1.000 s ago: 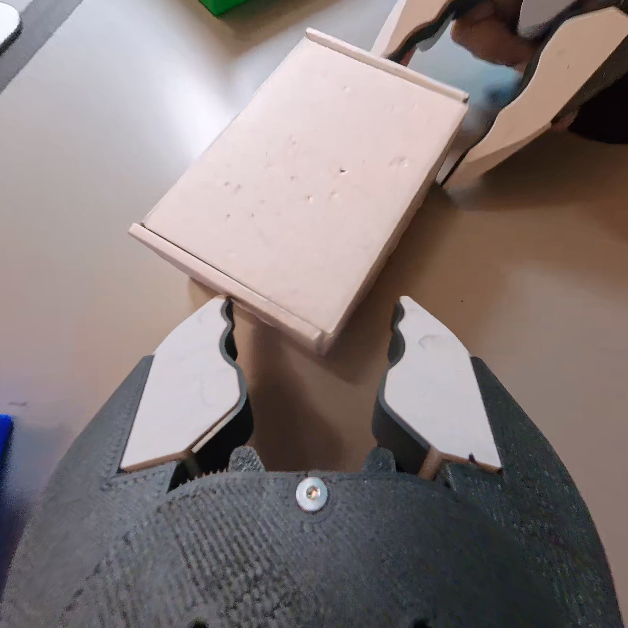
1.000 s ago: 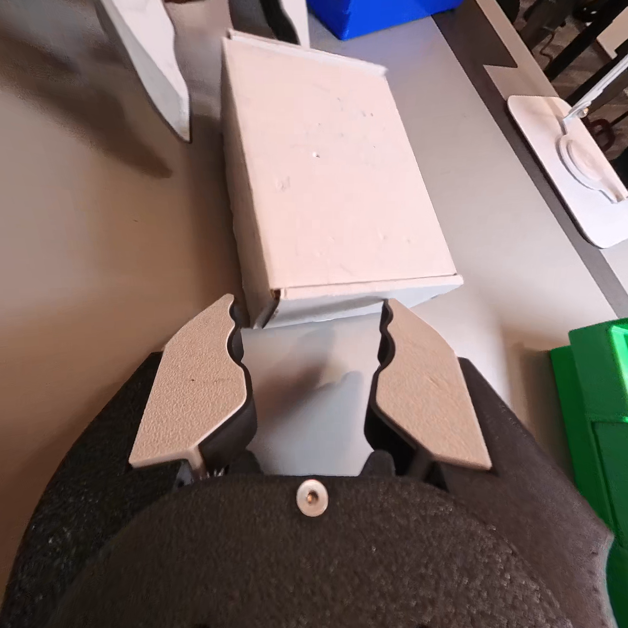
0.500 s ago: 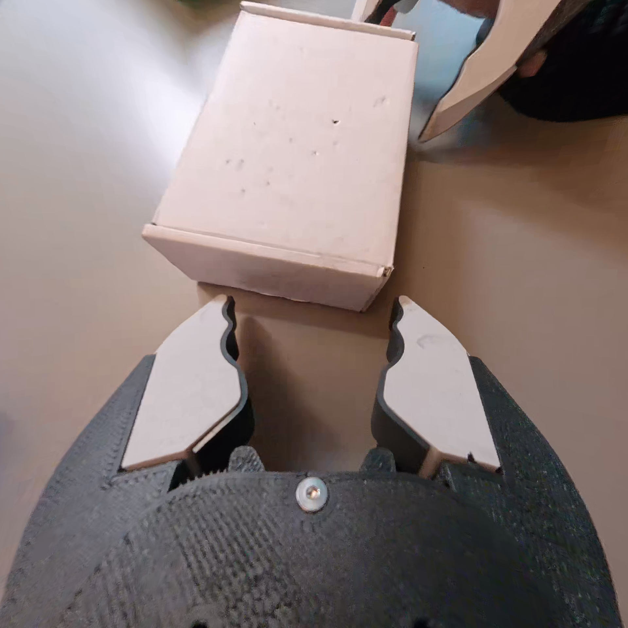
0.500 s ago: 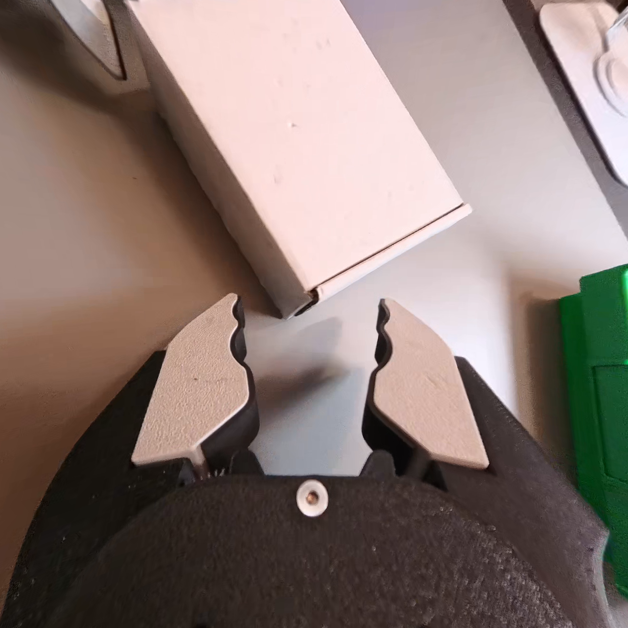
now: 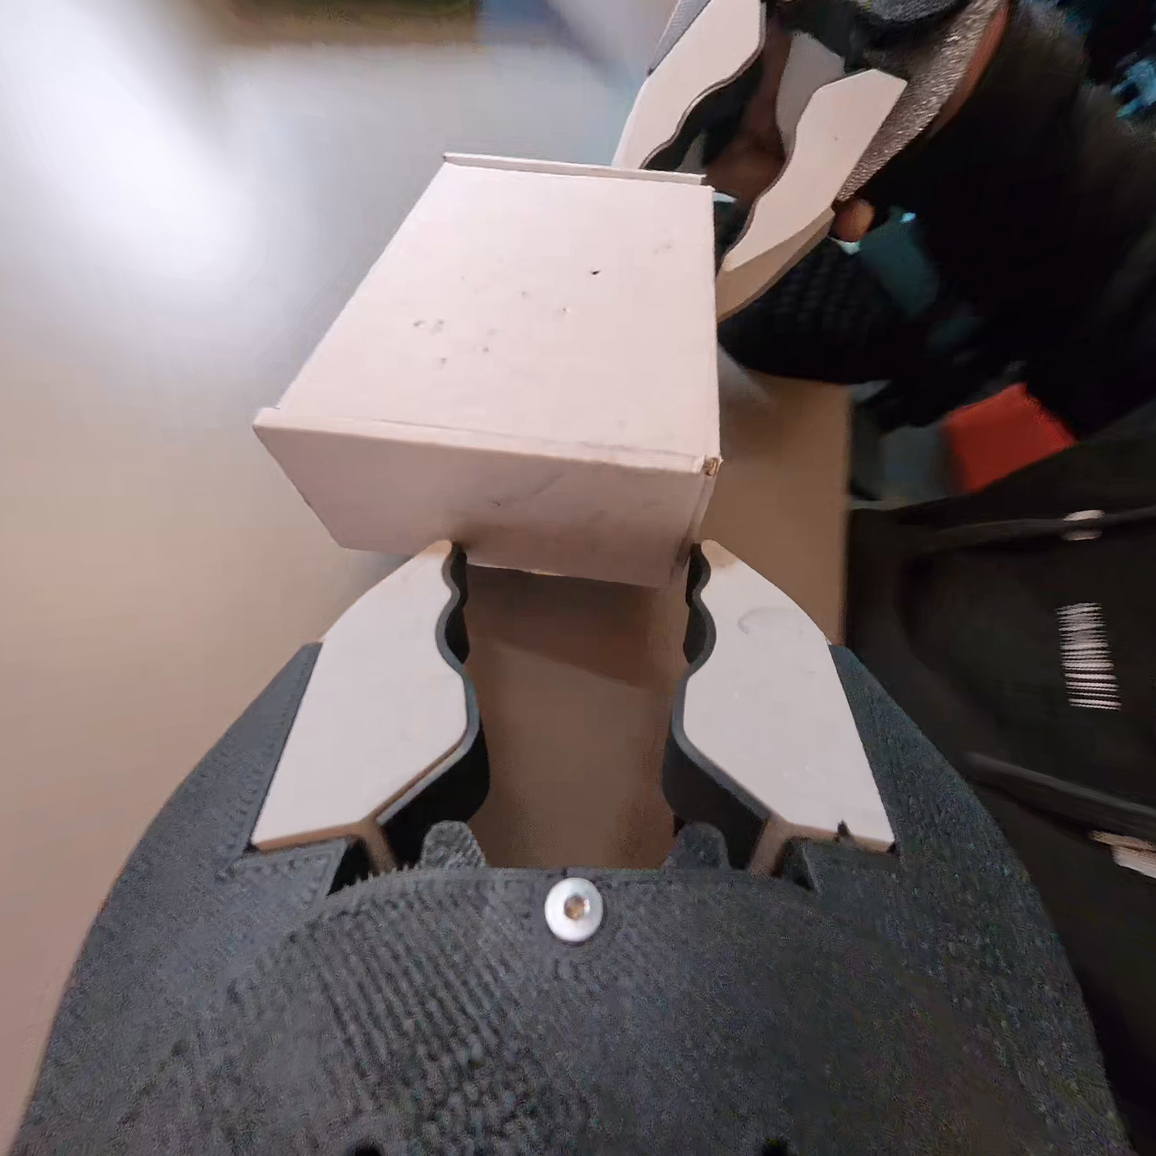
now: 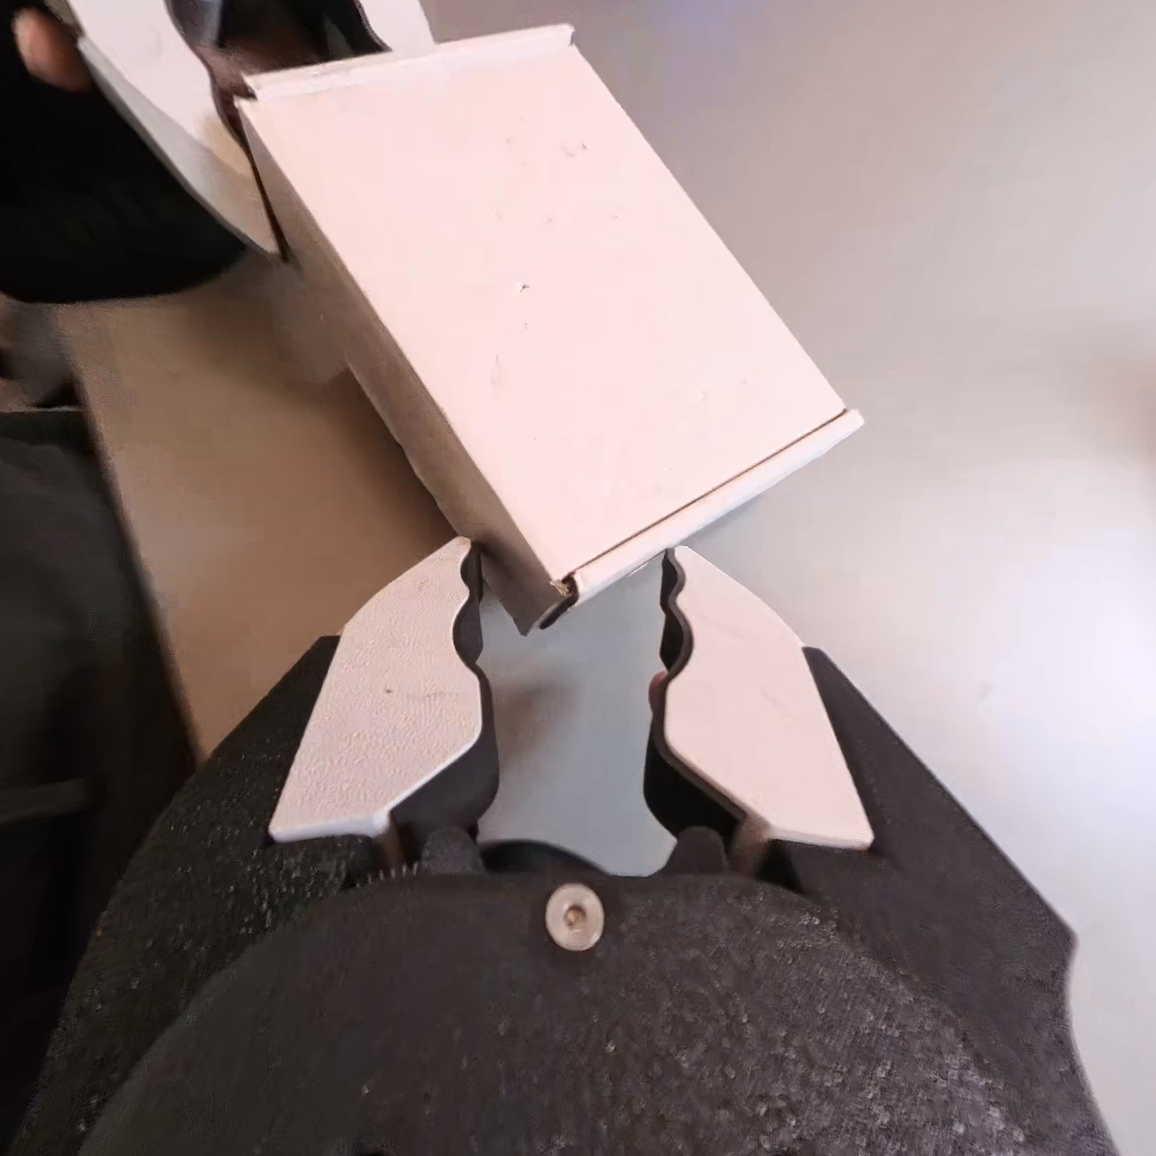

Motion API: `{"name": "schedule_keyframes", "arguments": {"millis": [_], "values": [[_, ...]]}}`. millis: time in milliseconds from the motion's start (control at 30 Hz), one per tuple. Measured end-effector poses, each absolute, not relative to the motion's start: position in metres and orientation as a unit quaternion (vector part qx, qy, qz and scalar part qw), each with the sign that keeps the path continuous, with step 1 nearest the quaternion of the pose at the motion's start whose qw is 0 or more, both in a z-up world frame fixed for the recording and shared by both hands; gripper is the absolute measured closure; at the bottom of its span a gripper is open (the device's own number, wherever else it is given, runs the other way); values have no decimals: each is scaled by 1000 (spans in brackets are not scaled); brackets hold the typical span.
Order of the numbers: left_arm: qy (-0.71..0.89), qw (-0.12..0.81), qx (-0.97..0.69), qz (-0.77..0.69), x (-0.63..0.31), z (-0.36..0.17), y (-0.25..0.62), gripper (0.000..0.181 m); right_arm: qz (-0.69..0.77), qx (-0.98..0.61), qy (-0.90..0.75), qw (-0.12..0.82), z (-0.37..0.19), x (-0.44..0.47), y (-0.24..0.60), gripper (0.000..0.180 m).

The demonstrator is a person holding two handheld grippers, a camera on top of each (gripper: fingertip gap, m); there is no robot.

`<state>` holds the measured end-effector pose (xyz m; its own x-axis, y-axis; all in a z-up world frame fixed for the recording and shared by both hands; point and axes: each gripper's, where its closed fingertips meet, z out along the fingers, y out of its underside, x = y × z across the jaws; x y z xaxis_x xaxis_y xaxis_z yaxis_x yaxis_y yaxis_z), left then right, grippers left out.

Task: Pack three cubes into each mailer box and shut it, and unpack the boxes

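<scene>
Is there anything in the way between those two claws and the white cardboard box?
Nothing visible. The closed mailer box sits right at the tips of the left gripper, whose open jaws frame its near end. The right gripper, also open, has one corner of the box between its fingertips. Only bare table lies around.

Only print I see: white barcode-like stripes on black garment (image 5: 1091,657) right of my left tongs, too blurred to read. Mailer box (image 5: 532,350) bears none.
</scene>
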<state>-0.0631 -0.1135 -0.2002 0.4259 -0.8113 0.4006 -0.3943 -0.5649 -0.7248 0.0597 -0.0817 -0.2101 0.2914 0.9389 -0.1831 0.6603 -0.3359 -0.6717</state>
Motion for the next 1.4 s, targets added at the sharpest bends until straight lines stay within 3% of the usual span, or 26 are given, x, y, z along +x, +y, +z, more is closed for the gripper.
{"name": "schedule_keyframes", "arguments": {"millis": [100, 267, 567, 733, 900, 1067, 1200, 1400], "values": [[337, 213, -800, -448, -61, -192, -129, 117, 318, -775, -511, 191, -197, 63, -93, 124], [269, 200, -788, -516, -60, -188, -119, 126, 312, -762, -523, 221, -190, 61, -84, 111], [400, 373, -758, -356, -73, -193, -83, 82, 309, -749, -514, 282, -190, 54, -64, 112], [488, 430, -714, -260, -59, -207, -84, 71, 321, -757, -489, 290, -187, 47, -58, 119], [543, 460, -679, -179, -44, -217, -81, 99, 328, -766, -474, 283, -190, 38, -54, 126], [547, 465, -675, -172, -52, -213, -76, 92, 191, -734, -564, 326, -205, 58, -43, 108], [576, 464, -661, -125, -72, -219, -75, 80, 227, -687, -604, 333, -205, 61, -56, 92], [595, 436, -667, -101, -77, -240, -63, 75, 218, -685, -633, 290, -222, 76, -58, 83]]}}
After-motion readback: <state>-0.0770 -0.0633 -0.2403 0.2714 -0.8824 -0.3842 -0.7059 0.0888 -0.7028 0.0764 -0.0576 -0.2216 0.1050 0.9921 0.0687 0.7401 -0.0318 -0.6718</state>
